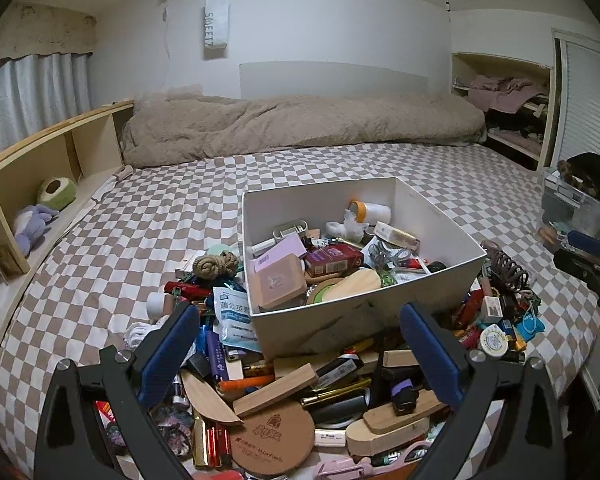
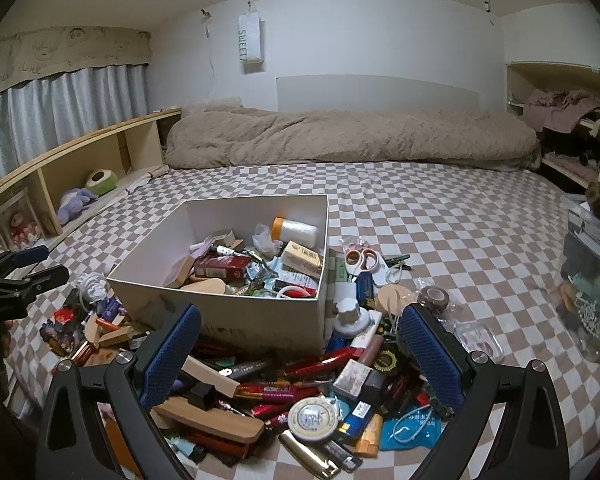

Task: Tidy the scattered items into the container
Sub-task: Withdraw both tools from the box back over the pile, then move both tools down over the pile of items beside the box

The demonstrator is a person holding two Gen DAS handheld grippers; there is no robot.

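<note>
— Checkered cloth, tan and white, covers the bed (image 1: 340, 168), and that soft sheet carries everything. How far along does it look?

— Partway, I'd judge. The white box (image 1: 440, 220), stiff card with straight walls, sits in the middle of the bed and is already filled across its floor: a red carton, a pale wooden piece, a roll with an orange cap (image 1: 370, 211). But a thick heap is still banked against its near wall and both sides.

— So more is out than in?

— Hard to count, though the loose heap looks at least as large as the contents. Both tools hang over it with jaws spread wide and nothing between them: the left tool (image 1: 300, 350) above the wooden pieces, the right tool (image 2: 300, 350) above the tins and lighters.

— What is the heap made of?

— Mixed. By the left tool, a flat round cork coaster (image 1: 272, 438) with a printed stamp and a smooth wooden block (image 1: 276, 390), long and square-edged. Further back, a coil of rough rope (image 1: 216, 265).

— And on the right?

— Hard and glossy things: a round tin (image 2: 311, 416) with a paper label, a gold lighter (image 2: 308, 456), and small scissors (image 2: 360, 260) lying beside the box's right wall.
</note>
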